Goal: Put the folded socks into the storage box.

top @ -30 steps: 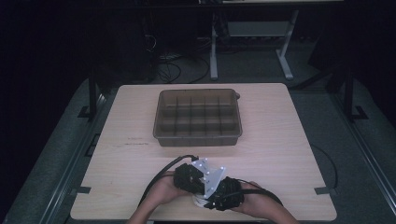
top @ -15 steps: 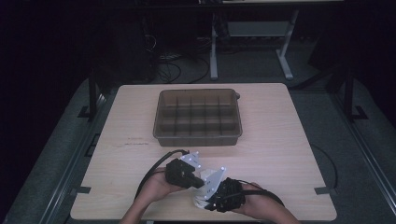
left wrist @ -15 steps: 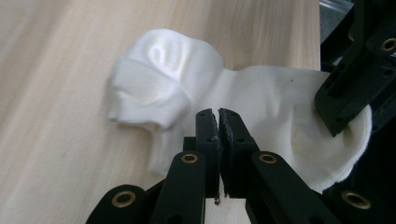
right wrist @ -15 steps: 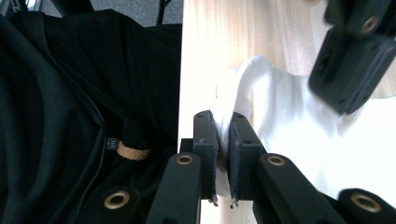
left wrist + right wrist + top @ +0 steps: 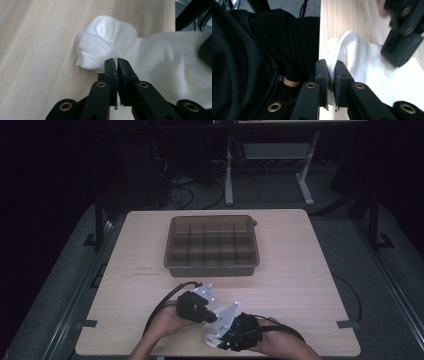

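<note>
The surface (image 5: pixel 300 270), a pale wood-grain top, fills the middle of the high view. On its upper centre stands a brown tray (image 5: pixel 170 255) with a grid of compartments, well apart from my hands.

At the lower centre of that view, near the front edge, lies the white cloth (image 5: pixel 214 336), bunched between my two tools. In the left gripper view it occupies the centre and right of the frame, with a rounded, puffed end (image 5: pixel 105 37) at upper centre resting on the wood. In the right gripper view it spreads from the centre to the lower right (image 5: pixel 367 75), beside the surface edge; my dark clothing (image 5: pixel 262 62) takes up the left half.

My left gripper (image 5: pixel 192 307) sits at lower centre of the high view, just left of the cloth. Its fingers (image 5: pixel 110 70) are drawn together with barely a slit between them, and their tips meet a fold of the cloth; I cannot tell whether the fabric is pinched.

My right gripper (image 5: pixel 240 335) sits just right of the cloth, near the bottom edge. Its fingers (image 5: pixel 322 72) are nearly closed, clamped on a thin edge of the cloth that passes between the pads. The left gripper also appears at the upper right of the right gripper view, above the cloth.
</note>
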`<state>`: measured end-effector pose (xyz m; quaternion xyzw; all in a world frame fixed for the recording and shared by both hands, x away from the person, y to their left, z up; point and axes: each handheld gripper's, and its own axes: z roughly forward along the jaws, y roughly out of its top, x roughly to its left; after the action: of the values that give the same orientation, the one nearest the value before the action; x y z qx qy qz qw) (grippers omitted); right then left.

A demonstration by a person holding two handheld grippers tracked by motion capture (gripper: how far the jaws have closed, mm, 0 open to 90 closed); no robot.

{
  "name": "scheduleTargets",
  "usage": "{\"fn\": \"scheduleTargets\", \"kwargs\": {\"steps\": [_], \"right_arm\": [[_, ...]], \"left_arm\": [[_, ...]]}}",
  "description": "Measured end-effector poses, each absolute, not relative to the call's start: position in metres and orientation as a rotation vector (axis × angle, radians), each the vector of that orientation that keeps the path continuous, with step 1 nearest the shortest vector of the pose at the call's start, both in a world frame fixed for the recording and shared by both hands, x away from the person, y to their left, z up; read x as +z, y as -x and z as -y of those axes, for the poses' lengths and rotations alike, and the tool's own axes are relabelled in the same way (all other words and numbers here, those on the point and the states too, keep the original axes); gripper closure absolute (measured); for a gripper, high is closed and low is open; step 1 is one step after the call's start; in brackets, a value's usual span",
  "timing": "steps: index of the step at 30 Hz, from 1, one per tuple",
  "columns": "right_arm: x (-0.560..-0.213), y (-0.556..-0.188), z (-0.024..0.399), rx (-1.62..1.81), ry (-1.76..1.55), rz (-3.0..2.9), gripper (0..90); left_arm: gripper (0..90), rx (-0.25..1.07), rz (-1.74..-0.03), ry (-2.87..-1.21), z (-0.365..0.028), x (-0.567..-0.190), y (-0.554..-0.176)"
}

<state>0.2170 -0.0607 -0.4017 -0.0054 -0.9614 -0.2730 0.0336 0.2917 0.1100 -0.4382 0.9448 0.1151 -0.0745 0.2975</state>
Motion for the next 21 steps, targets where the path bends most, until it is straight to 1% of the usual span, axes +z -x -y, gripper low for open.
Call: {"fn": "scheduleTargets", "kwargs": {"steps": [9,13,21], "right_arm": [[-0.397,-0.227,0.064,-0.867,0.047,2.958,83.0],[-0.396,-0.23,0.064,-0.865,0.05,2.958,83.0],[-0.394,-0.222,0.061,-0.844,0.037,2.95,83.0]], "left_arm": [[86.5,-0.226,-0.301,-2.519,-0.106,-0.444,-0.291],[86.1,-0.216,-0.296,-2.5,-0.109,-0.439,-0.291],[86.1,-0.177,-0.302,-2.483,-0.116,-0.426,-0.294]]}}
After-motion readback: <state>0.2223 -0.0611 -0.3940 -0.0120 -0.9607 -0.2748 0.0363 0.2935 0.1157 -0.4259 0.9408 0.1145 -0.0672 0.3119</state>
